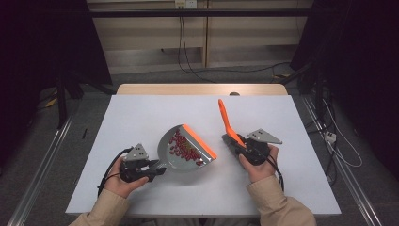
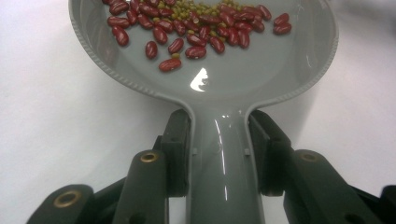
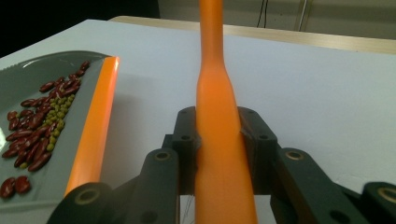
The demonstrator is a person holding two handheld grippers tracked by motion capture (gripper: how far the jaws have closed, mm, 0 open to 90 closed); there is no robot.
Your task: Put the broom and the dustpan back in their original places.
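- Left gripper [image 1: 157, 172]: fingers [image 2: 180, 149] clenched on the grey dustpan [image 1: 186, 151] handle; beans [image 2: 196, 28] lie inside.
- Right gripper [image 1: 234, 141]: fingers [image 3: 187, 140] clamp the orange brush handle [image 1: 227, 120], pointing away over the tabletop [image 1: 141, 113].

High view: overhead, faced forward and down on the white table [image 1: 141, 117]. Gripper views: close, low, along their jaws, toward 2 and 11 o'clock. All shared the grey dustpan [image 1: 175, 157].

Grey dustpan [image 1: 175, 155] with orange lip [image 1: 199, 140] holds dark red beans [image 2: 187, 32] and green ones [image 3: 57, 114]; orange handle [image 3: 219, 140]; white table [image 1: 141, 113].
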